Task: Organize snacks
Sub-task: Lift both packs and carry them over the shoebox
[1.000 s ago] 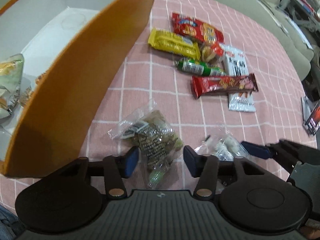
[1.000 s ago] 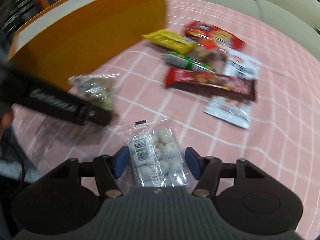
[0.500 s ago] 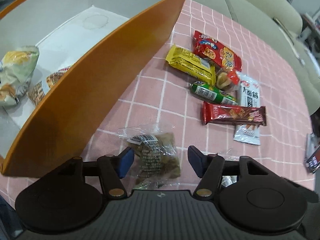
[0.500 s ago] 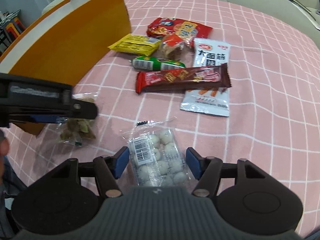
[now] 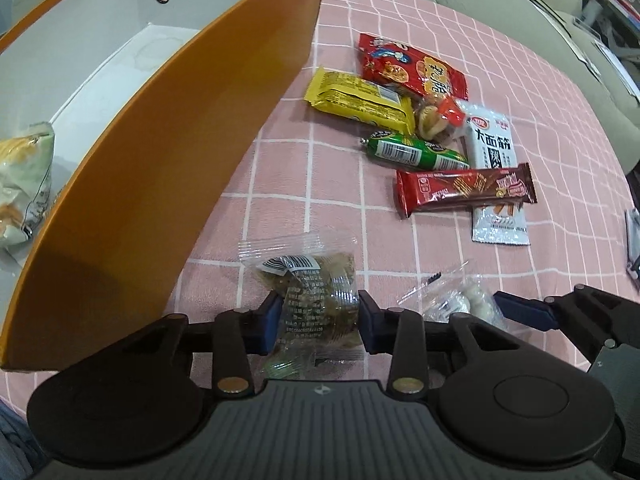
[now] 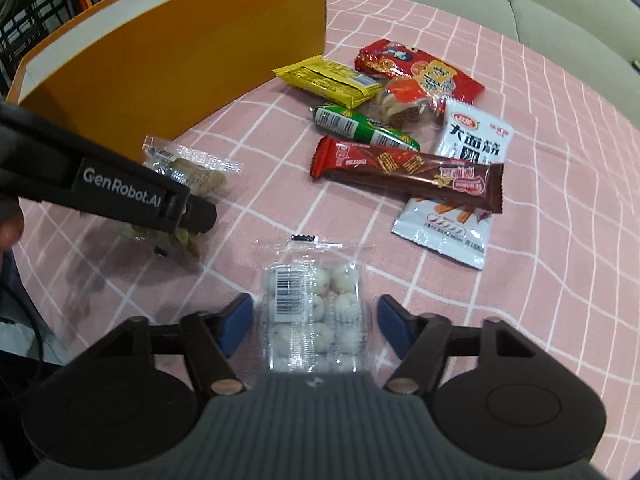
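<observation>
My left gripper (image 5: 318, 322) has its blue pads pressed on both sides of a clear packet of brown-green snacks (image 5: 316, 300), next to the orange box (image 5: 192, 152). My right gripper (image 6: 314, 320) is open, its pads standing apart on either side of a clear packet of white balls (image 6: 312, 316) lying on the pink checked cloth (image 6: 540, 280). The left gripper (image 6: 176, 204) and its packet (image 6: 200, 178) also show in the right wrist view. The white-ball packet (image 5: 468, 300) shows at the right of the left wrist view.
A pile of snacks lies further out: yellow packet (image 5: 360, 100), red bag (image 5: 412, 68), green tube (image 5: 412, 152), red-brown bar (image 5: 464, 188), white packet (image 5: 496, 160). The orange box holds a pale bag (image 5: 24, 184). A beige sofa (image 6: 560, 8) is behind.
My left gripper has closed in on the brown-green packet; its pads now touch it. My right gripper stays open around the white-ball packet, with little movement.
</observation>
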A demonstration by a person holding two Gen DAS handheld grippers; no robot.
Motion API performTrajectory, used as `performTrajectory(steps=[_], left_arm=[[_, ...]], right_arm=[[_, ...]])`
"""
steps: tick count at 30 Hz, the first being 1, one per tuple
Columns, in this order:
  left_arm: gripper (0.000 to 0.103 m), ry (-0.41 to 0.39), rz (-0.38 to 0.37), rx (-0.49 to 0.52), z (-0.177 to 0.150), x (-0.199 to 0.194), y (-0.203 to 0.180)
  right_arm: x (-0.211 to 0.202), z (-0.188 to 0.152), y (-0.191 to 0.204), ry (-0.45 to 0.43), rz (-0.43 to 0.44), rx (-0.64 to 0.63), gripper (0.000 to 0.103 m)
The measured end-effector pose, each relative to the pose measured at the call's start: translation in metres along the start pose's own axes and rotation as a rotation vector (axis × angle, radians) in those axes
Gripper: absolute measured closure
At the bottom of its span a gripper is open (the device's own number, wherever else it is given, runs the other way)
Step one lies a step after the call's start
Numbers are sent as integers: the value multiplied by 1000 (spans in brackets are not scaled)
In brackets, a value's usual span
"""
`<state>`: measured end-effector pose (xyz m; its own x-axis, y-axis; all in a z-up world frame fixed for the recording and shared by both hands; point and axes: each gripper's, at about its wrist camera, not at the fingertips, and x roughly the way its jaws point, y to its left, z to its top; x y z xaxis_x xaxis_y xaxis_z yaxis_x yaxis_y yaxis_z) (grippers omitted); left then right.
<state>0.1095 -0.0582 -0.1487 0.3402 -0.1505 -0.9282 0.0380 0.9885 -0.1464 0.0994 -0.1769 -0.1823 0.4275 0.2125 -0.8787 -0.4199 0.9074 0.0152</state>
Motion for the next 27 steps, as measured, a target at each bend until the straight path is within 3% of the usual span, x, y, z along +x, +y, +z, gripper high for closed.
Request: performTrajectory(steps=[6, 12, 27], left_arm=[[61, 1, -7, 22, -3, -4, -1], [61, -13, -32, 32, -8, -23, -5], [61, -205, -78, 6, 0, -123, 19]], right_arm=[[-5, -2, -4, -9, 3, 58, 52], [-21, -2, -11, -41, 29, 164, 53], [-88, 26, 12, -198, 99, 191, 54]])
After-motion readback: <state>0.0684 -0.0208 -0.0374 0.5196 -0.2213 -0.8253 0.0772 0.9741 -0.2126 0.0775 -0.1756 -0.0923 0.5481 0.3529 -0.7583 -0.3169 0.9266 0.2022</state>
